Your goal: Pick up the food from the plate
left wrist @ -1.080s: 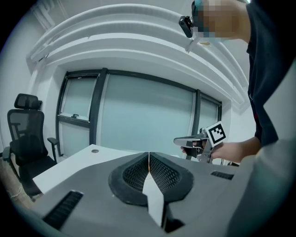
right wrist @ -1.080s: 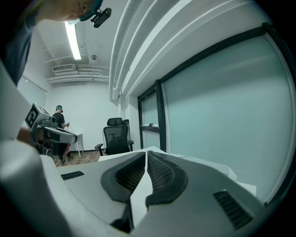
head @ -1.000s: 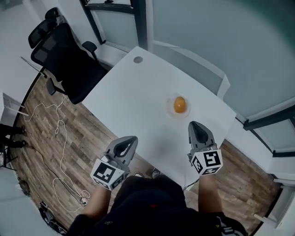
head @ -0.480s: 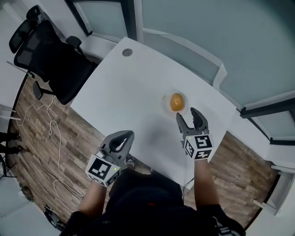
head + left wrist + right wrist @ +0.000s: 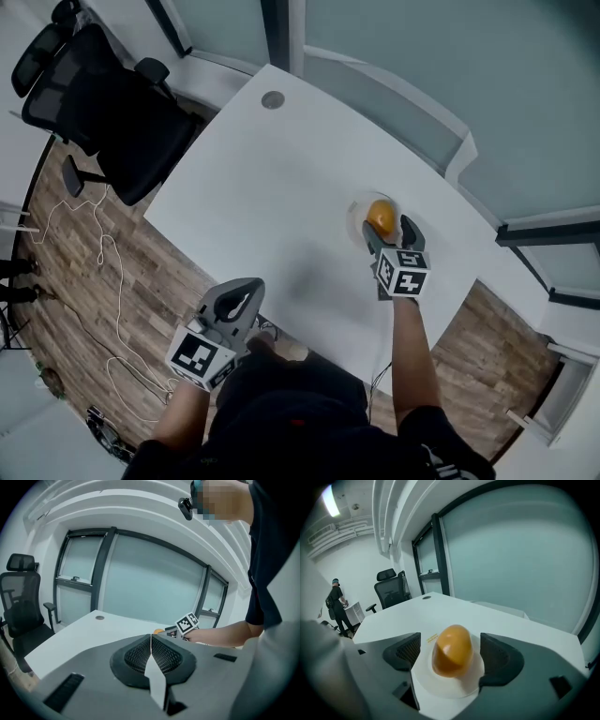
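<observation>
An orange-yellow, egg-shaped piece of food [image 5: 380, 216] sits on a small white plate [image 5: 356, 214] near the far right edge of the white table [image 5: 272, 197]. My right gripper [image 5: 387, 231] reaches over the plate's near side, and its jaws are opening. In the right gripper view the food [image 5: 452, 649] stands between the two dark pads [image 5: 405, 651], with a gap on each side and nothing pressing on it. My left gripper [image 5: 239, 300] hangs off the table's near edge, shut and empty. In the left gripper view its jaws [image 5: 151, 645] meet with no gap.
A black office chair [image 5: 94, 94] stands at the table's far left corner. A round grommet [image 5: 273, 99] is set in the tabletop near the glass wall. Cables [image 5: 103, 272] trail over the wooden floor. A person [image 5: 336, 606] stands far off in the room.
My right gripper has gone forward from the table's near edge to the plate, and its jaws have spread from shut to wide around the food. The left gripper has stayed low and shut.
</observation>
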Tool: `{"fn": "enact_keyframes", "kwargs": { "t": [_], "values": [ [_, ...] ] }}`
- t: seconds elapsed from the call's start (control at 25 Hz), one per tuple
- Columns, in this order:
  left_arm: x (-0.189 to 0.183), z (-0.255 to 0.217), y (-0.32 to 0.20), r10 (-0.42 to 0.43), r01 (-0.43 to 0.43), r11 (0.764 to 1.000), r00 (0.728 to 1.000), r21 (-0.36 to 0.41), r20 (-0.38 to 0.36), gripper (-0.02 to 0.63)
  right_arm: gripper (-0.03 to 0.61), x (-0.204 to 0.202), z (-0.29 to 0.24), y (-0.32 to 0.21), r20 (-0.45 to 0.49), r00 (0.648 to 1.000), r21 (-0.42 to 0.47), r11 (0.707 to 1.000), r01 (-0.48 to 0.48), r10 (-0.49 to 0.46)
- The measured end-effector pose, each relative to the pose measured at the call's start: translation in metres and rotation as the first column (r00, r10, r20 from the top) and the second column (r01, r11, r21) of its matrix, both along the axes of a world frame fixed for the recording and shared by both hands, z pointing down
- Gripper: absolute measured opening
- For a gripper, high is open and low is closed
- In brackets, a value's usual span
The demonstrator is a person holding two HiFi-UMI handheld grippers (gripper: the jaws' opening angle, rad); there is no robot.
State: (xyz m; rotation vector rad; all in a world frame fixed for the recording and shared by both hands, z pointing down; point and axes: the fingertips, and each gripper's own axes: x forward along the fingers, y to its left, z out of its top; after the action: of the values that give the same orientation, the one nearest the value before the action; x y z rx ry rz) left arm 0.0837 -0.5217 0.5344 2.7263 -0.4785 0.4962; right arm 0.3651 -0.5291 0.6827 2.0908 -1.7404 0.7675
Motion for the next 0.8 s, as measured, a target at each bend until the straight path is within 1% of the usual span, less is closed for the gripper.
{"fn": "enact_keyframes", "kwargs": {
  "t": [0.2,0.28,0.32,0.36,0.4,0.52,0.64,0.72,0.8],
  "values": [
    [-0.019,0.013,-0.009,-0.018,0.018,1.000,1.000,-0.016,0.022,0.023,0.374,-0.006,0.034,-0.009,0.030,1.000,-0.079,0.997,-0.007,0.009],
    [-0.022,0.013,-0.010,-0.023,0.023,0.999,0.999,-0.029,0.022,0.023,0.374,-0.005,0.037,-0.009,0.009,1.000,-0.091,0.996,-0.019,0.020],
    [-0.024,0.012,-0.011,-0.024,0.024,0.999,1.000,-0.033,0.021,0.023,0.366,-0.005,0.035,-0.008,-0.009,1.000,-0.091,0.995,-0.027,0.026],
    [-0.027,0.011,-0.011,-0.024,0.025,0.999,1.000,-0.034,0.019,0.023,0.343,-0.007,0.032,-0.007,-0.025,0.999,-0.089,0.996,-0.030,0.028],
    [-0.029,0.010,-0.011,-0.024,0.024,0.999,1.000,-0.031,0.017,0.023,0.341,-0.008,0.027,-0.007,-0.040,0.999,-0.083,0.996,-0.030,0.027],
    [-0.034,0.004,-0.011,-0.010,0.010,1.000,1.000,-0.005,0.005,0.023,0.339,-0.016,-0.001,-0.004,-0.080,0.997,-0.032,0.999,-0.019,0.017],
    [-0.033,-0.012,-0.005,0.011,-0.010,1.000,1.000,0.018,-0.024,0.023,0.339,-0.029,-0.048,0.005,-0.118,0.993,0.060,0.998,0.001,0.006],
    [-0.030,-0.027,0.001,0.026,-0.025,0.999,0.999,0.028,-0.042,0.023,0.339,-0.041,-0.086,0.014,-0.147,0.989,0.130,0.991,0.023,-0.004],
    [-0.028,-0.041,0.005,0.051,-0.047,0.997,0.997,0.062,-0.064,0.023,0.339,-0.053,-0.126,0.024,-0.174,0.985,0.199,0.979,0.041,-0.006]
  ]
}}
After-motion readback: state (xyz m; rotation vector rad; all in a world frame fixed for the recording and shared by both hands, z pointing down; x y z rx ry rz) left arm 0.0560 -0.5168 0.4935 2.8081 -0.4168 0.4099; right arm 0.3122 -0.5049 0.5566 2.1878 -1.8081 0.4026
